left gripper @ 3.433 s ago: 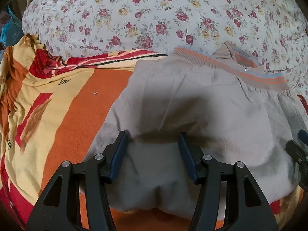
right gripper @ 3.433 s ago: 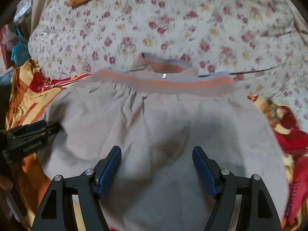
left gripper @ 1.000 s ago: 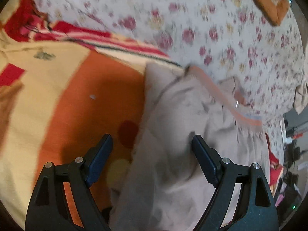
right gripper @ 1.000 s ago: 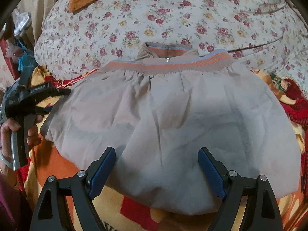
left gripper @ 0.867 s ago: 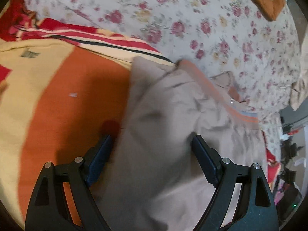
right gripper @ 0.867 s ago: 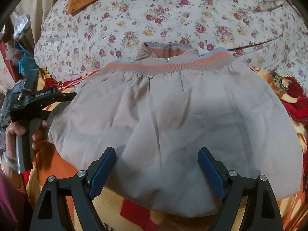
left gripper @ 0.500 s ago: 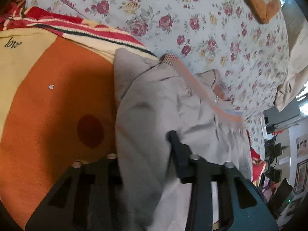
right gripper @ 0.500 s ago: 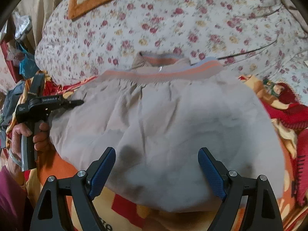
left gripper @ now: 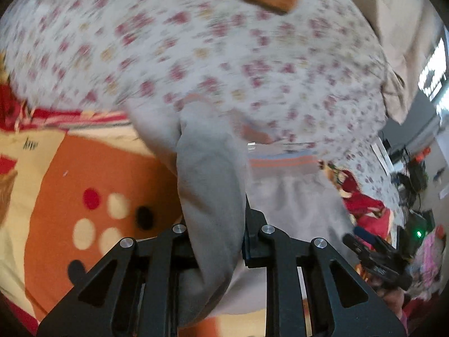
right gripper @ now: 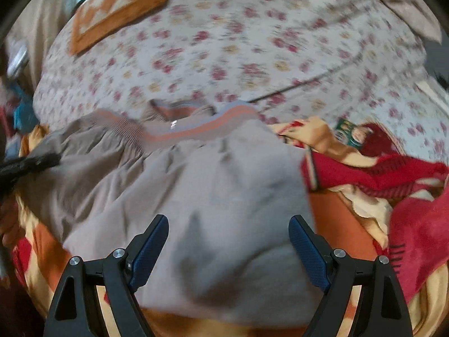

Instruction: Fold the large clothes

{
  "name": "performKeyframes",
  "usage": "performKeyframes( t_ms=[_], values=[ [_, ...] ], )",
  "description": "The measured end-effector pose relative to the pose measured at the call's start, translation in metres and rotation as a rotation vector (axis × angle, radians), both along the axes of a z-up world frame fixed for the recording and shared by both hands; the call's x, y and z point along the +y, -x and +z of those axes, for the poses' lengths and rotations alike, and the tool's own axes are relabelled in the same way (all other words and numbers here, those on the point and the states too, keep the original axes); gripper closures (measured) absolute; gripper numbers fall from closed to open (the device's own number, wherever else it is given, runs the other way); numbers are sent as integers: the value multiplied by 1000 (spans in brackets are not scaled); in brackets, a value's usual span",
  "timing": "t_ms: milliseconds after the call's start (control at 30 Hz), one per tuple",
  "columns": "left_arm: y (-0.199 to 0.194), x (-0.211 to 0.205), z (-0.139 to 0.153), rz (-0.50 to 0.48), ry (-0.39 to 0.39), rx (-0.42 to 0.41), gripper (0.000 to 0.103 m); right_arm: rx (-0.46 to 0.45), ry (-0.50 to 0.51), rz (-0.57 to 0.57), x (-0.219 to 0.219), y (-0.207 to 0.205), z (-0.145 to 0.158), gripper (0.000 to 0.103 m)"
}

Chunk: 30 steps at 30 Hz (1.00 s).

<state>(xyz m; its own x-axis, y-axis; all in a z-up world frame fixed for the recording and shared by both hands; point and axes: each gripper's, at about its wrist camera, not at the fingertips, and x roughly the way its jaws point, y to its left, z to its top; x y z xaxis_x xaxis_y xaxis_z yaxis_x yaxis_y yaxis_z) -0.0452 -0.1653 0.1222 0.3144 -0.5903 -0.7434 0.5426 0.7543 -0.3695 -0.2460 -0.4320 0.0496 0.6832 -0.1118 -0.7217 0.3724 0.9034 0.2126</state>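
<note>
Left claw (left gripper: 214,241) clamped on garment (left gripper: 210,185).

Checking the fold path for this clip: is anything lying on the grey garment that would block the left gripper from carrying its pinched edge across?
Nothing visible does. The left gripper is shut on the grey garment, whose top is bare; the right gripper hovers open over its near edge.

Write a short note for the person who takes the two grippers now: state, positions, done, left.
Left gripper: jaws shut on a gathered side edge of the grey jacket, lifted off the orange blanket.
Right gripper: jaws open, above the jacket's near part, holding nothing.
Jacket lies mostly flat, striped hem toward the flowered quilt.
Done: left edge gripped.
Left: probably carry that edge across, then flatten.
</note>
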Motion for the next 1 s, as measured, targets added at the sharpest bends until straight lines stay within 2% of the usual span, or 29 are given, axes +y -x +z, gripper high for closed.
performKeyframes(
  t_ms=[167, 300, 433, 467, 533, 567, 667, 700, 767, 867, 1000],
  values=[
    [35, -76, 29, -101, -48, -65, 86, -23, -87, -69, -31, 13, -3, 18],
    [59, -142, 27, -163, -80, -75, 86, -39, -128, -131, -56, 32, -3, 18],
    [86, -209, -11, -223, -155, -37, 86, -41, -188, -243, -91, 52, -10, 18],
    [92, -224, -29, -247, -184, -5, 86, -38, -209, -256, -98, 55, -14, 18],
    [100, -236, -47, -278, -190, 47, 86, -29, -250, -284, -109, 59, -21, 18],
    [106, -238, -49, -297, -182, 51, 81, -31, -264, -291, -112, 61, -21, 18],
    [118, -227, -29, -390, -114, 73, 48, -62, -268, -296, -117, 67, -14, 18],
    [122, -217, -16, -430, -74, 85, 43, -67, -257, -296, -116, 68, -12, 18],
    [126, -198, 3, -445, -67, 53, 43, -76, -253, -287, -115, 70, -8, 18],
    [121, -157, 23, -408, -52, 7, 43, -115, -287, -259, -112, 71, -3, 18],
    [103, -108, 18, -247, -82, -52, 43, -177, -315, -206, -100, 73, 6, 18]
  ],
)
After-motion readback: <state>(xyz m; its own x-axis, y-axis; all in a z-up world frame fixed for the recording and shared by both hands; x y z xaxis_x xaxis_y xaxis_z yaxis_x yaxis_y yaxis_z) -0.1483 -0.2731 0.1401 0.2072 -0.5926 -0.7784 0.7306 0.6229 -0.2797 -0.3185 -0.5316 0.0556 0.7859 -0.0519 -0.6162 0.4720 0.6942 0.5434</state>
